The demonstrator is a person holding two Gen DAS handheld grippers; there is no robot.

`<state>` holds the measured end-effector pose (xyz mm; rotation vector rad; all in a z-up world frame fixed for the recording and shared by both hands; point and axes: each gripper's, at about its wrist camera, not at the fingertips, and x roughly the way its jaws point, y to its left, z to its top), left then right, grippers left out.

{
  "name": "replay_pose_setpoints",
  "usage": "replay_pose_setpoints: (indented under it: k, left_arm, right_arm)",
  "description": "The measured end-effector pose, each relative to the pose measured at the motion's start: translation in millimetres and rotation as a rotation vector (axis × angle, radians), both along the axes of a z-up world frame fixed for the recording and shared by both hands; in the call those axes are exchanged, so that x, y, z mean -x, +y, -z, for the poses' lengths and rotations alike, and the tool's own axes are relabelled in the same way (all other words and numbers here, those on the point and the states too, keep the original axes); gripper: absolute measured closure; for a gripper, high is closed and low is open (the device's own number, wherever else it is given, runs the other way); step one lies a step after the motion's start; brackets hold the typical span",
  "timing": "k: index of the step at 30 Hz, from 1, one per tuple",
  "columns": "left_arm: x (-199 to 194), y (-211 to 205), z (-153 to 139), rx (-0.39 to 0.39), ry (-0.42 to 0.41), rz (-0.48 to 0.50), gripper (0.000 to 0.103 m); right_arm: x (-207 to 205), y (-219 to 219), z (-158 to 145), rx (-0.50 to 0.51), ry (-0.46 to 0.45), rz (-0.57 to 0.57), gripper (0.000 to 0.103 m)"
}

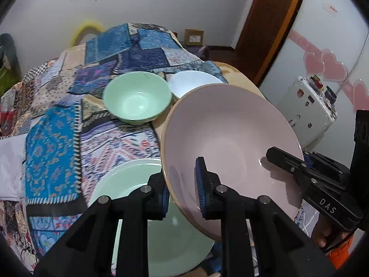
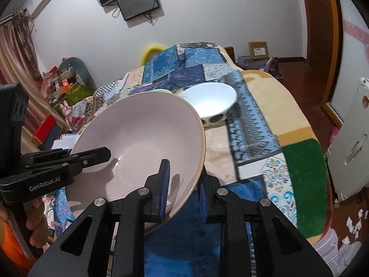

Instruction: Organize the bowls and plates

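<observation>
**Pink bowl held up by both tongs over the bed**

Pink bowl (image 1: 230, 143) sits tilted in the air above the bed (image 1: 53, 124), clear of the patchwork cover. We have it pinched from two sides. The left tongs (image 1: 183, 189) are closed on its near rim, one blue pad inside the bowl and one outside against the tan underside. The right tongs (image 2: 182, 189) are closed the same way on the opposite rim, one pad inside, one outside. In each wrist view we see the other tool reaching in over the rim from the side, a hand (image 2: 37, 221) wrapped round its handle.

Under the bowl's near edge, in the left view, lies a pale green plate (image 1: 129, 184) flat on the cover. Further back stands a green bowl (image 1: 138, 97), upright, and just beside it a white bowl (image 2: 212, 102), also upright; the pink rim hides part of each. From the right view only a sliver of the green one shows behind the pink rim.

A cardboard box (image 2: 258, 49) sits on the floor past the bed, near the wall.
</observation>
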<state>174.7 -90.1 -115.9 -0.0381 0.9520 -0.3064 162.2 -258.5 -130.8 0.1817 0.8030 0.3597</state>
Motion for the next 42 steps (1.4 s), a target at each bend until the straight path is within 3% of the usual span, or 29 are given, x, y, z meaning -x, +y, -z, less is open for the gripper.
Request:
replay_pose_setpoints:
  k: [22,42]
  left_arm:
    - [69,138,-19,0.001,-0.032,-0.243,0.083]
    - [94,237,42,0.031,0.076,-0.398,0.083]
  right_arm:
    - [16,122,-7,-0.014,-0.032,-0.217,0.083]
    - [15,221,34,0.061,0.075,-0.388,0.083]
